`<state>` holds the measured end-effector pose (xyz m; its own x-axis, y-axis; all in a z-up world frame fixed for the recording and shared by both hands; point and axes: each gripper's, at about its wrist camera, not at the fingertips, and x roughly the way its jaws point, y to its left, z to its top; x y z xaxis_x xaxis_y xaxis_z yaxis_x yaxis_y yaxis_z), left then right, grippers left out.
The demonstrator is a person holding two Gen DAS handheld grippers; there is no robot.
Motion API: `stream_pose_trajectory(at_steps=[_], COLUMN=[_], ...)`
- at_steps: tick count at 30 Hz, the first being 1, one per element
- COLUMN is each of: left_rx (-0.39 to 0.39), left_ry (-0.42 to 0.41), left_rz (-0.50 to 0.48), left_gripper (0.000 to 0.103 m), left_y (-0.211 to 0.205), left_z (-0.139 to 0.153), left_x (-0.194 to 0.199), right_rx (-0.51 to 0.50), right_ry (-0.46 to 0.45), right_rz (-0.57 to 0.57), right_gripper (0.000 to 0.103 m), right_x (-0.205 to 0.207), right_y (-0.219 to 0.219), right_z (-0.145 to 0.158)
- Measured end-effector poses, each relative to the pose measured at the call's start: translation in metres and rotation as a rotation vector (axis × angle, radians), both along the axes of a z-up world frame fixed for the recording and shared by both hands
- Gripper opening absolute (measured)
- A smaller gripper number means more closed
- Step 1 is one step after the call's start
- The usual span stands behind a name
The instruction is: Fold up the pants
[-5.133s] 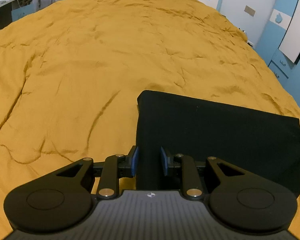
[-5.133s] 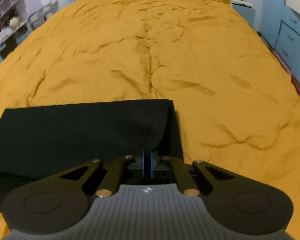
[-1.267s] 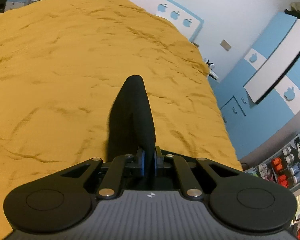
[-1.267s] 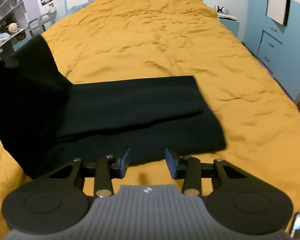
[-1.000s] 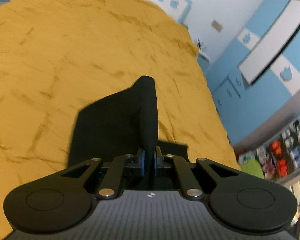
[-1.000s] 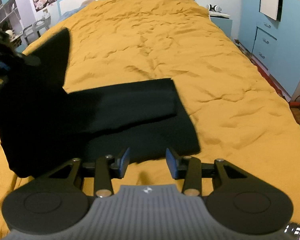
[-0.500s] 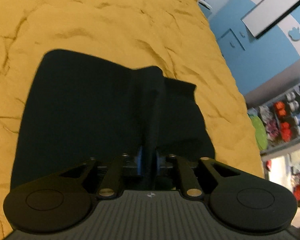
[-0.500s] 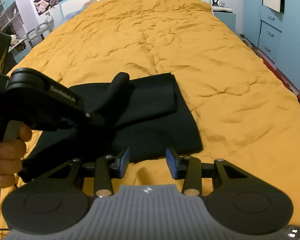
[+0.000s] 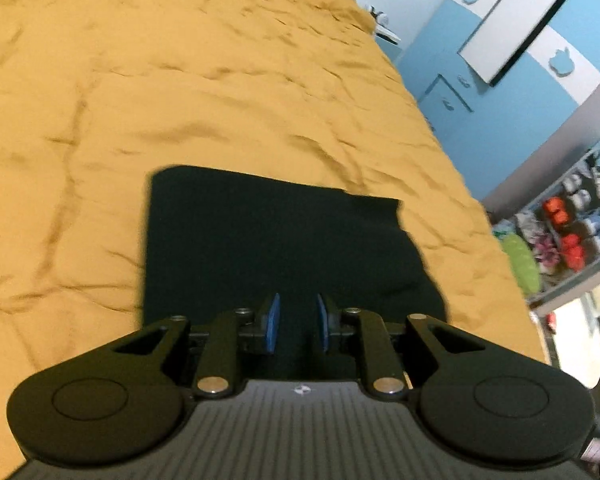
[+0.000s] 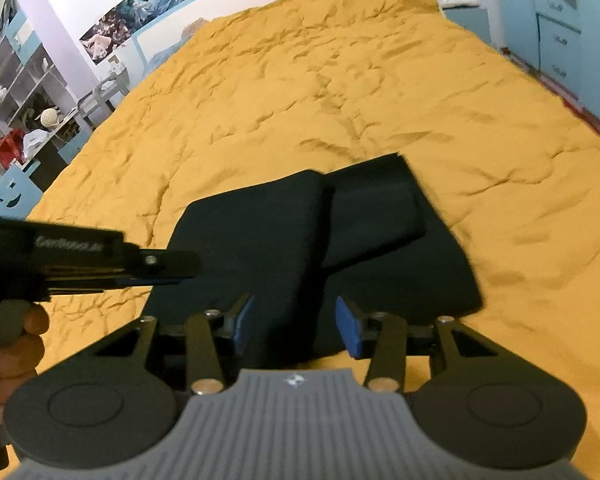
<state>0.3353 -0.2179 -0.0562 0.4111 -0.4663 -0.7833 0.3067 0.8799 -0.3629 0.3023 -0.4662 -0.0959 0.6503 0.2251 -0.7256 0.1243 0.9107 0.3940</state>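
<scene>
Now, the left wrist view shows the left gripper (image 9: 297, 323), jaws parted and empty, over the folded black pants (image 9: 276, 240) near the bed's (image 9: 180, 80) near edge, while the right wrist view shows the right gripper (image 10: 296, 326) wide open, holding nothing, so the fold looks laid and likely needs only smoothing.

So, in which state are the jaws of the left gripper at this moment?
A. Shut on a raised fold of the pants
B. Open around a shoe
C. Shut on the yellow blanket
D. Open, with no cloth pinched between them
D: in the left wrist view the left gripper has its two blue pads apart with a clear gap, and the black pants lie flat on the yellow blanket beneath them, not pinched.
</scene>
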Motion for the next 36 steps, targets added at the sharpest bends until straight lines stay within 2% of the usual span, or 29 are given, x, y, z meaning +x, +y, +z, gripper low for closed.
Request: stream_pose_trajectory(at_steps=[2,4,5,6,8,11,16,20,25,29,36], left_rx=[0.023,0.027,0.025,0.021,0.010,0.008,-0.003,-0.011,0.010,0.019,0.048], left_ry=[-0.017,-0.020,-0.020,-0.020,-0.017,-0.048,-0.069,-0.074,-0.075,-0.081,-0.066], left_rz=[0.026,0.049,0.058,0.065,0.054,0.055,0.044,0.017,-0.039,-0.066,-0.097], left_gripper=[0.021,0.021,0.021,0.021,0.021,0.018,0.011,0.007,0.004,0.004,0.004], left_y=[0.013,0.024,0.029,0.034,0.039,0.045,0.042,0.032,0.011,0.004,-0.008], left_z=[-0.002,-0.006,-0.007,-0.009,-0.011,-0.012,-0.013,-0.018,-0.032,-0.038,-0.053], left_x=[0.002,0.005,0.006,0.008,0.011,0.011,0.014,0.015,0.014,0.012,0.014], right_rx=[0.036,0.098,0.138,0.167,0.182,0.160,0.069,0.005,-0.023,-0.019,-0.105], right_ry=[0.023,0.046,0.049,0.044,0.022,-0.051,-0.139,-0.128,-0.031,-0.019,0.054], right_rz=[-0.012,-0.026,-0.025,-0.022,-0.017,0.014,0.068,0.045,-0.012,-0.055,-0.107], right_gripper=[0.041,0.030,0.016,0.006,0.003,0.002,0.001,0.001,0.001,0.001,0.000], right_x=[0.008,0.016,0.020,0.022,0.025,0.026,0.029,0.034,0.036,0.029,0.030], right_y=[-0.002,-0.007,-0.009,-0.010,-0.013,-0.014,-0.022,-0.044,-0.073,-0.082,-0.086], right_z=[-0.009,-0.019,-0.023,-0.025,-0.018,0.007,0.058,0.074,0.044,0.026,-0.022])
